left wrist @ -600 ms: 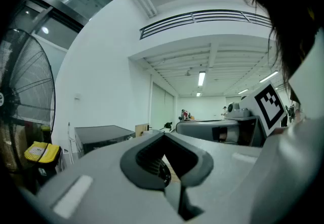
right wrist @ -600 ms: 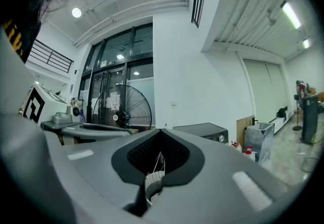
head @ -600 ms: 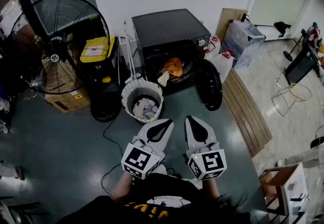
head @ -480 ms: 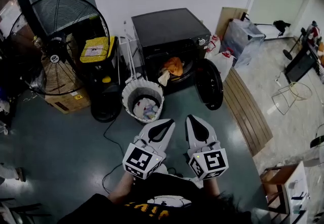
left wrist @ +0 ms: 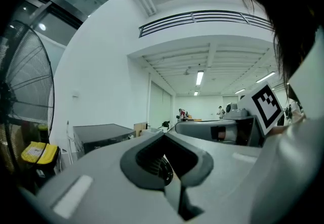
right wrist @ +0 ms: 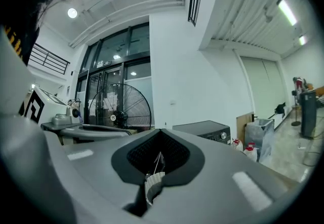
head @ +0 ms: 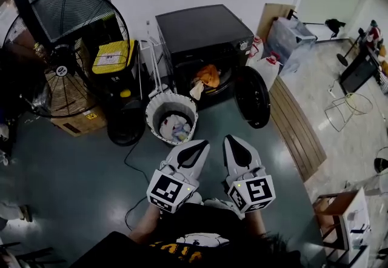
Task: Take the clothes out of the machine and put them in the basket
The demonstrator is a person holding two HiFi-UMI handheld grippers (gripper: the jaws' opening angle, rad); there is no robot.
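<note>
The black machine [head: 203,33] stands against the far wall with its round door [head: 252,97] swung open to the right. An orange garment [head: 208,76] and a pale cloth [head: 196,90] hang at the drum's mouth. A white basket [head: 171,116] sits on the floor just left of the opening, with light clothes in it. My left gripper [head: 202,144] and right gripper [head: 231,139] are held side by side near my body, well short of the basket and machine. Both are shut and hold nothing. The machine's top [left wrist: 98,135] [right wrist: 202,128] shows beyond each gripper [left wrist: 164,135] [right wrist: 159,131].
A large floor fan [head: 60,48] and a black unit with a yellow top [head: 112,57] stand left of the machine, with a cardboard box [head: 76,124] below the fan. A cable [head: 130,167] runs across the floor. Wooden boards [head: 294,130] and bags [head: 267,67] lie to the right.
The head view has shifted slightly, so the machine and basket sit a little higher in it. Both grippers stay shut and in nearly the same place.
</note>
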